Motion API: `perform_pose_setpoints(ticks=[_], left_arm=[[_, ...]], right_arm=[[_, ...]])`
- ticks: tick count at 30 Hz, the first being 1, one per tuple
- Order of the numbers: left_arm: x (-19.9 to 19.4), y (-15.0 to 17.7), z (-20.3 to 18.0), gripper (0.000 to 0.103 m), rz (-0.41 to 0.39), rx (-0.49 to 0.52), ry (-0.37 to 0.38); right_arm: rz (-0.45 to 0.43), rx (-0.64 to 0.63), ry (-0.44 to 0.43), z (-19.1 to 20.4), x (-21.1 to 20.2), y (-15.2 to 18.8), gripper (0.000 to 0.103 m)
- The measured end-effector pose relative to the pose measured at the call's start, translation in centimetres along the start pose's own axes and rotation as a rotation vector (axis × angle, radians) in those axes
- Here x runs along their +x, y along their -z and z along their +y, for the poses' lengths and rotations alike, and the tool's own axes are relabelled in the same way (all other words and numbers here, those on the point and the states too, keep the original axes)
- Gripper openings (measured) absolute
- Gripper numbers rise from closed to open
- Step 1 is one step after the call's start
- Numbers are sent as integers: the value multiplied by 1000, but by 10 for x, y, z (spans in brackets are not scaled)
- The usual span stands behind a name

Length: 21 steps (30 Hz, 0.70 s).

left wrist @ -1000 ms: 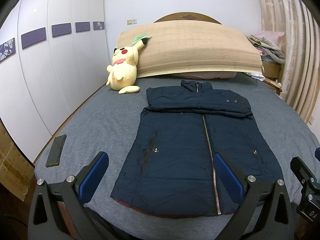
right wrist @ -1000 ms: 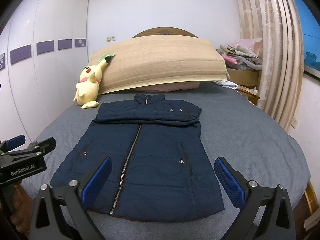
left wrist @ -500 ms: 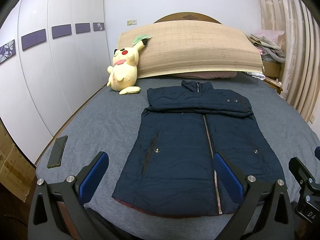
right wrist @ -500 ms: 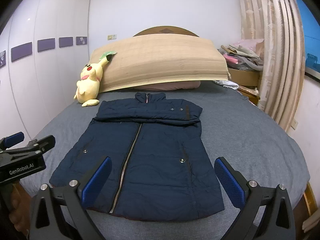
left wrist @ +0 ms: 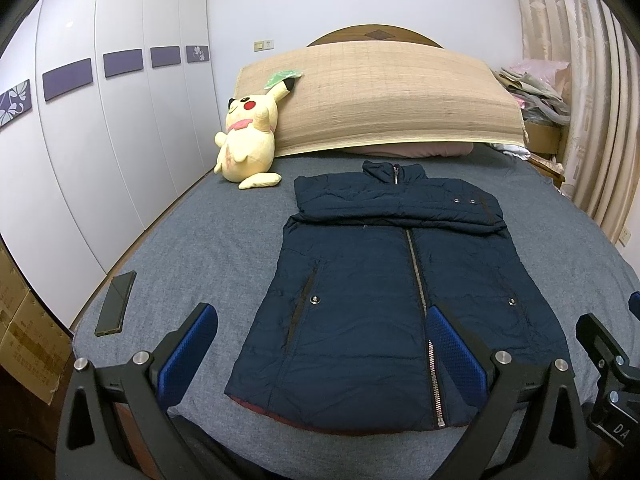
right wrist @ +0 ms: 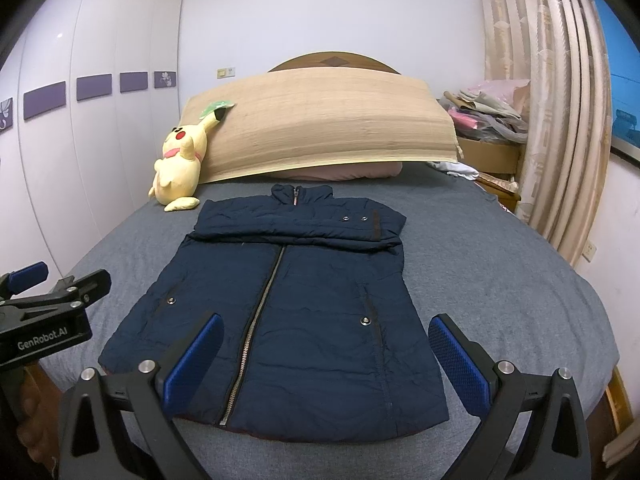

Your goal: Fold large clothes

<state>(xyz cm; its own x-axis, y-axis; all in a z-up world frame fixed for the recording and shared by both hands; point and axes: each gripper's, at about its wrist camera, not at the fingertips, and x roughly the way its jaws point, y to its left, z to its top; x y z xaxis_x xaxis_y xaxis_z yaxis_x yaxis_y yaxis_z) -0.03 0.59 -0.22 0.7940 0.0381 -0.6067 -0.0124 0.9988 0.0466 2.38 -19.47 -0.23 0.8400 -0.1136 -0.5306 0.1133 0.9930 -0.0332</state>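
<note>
Hovering over the jacket [left wrist: 400,292] at the foot of the bed [left wrist: 208,248].
Left hand-held gripper [left wrist: 320,344] and right hand-held gripper [right wrist: 324,344] both gape apart, empty; jacket lies flat, zipped, sleeves folded across the chest.

Pink pillow [left wrist: 416,148] mostly hidden under woven mat [left wrist: 380,96]; jacket [left wrist: 396,292] sleeves folded, ends unseen; right gripper [left wrist: 612,380] cut by frame edge.

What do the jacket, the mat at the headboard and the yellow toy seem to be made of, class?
Jacket: likely quilted synthetic shell, slight sheen, puffy wrinkles, metal-looking zip and snaps.
Mat: apparently woven bamboo or straw, matt tan, fine grid weave.
Yellow toy: soft plush, fuzzy and stuffed-looking.
</note>
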Motion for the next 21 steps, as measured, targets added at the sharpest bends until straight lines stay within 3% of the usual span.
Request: perform_pose_setpoints(ticks=[21], left_arm=[[0,4,-1,103,5,4,0]], right_arm=[[5,2,4,-1,1,1,103]])
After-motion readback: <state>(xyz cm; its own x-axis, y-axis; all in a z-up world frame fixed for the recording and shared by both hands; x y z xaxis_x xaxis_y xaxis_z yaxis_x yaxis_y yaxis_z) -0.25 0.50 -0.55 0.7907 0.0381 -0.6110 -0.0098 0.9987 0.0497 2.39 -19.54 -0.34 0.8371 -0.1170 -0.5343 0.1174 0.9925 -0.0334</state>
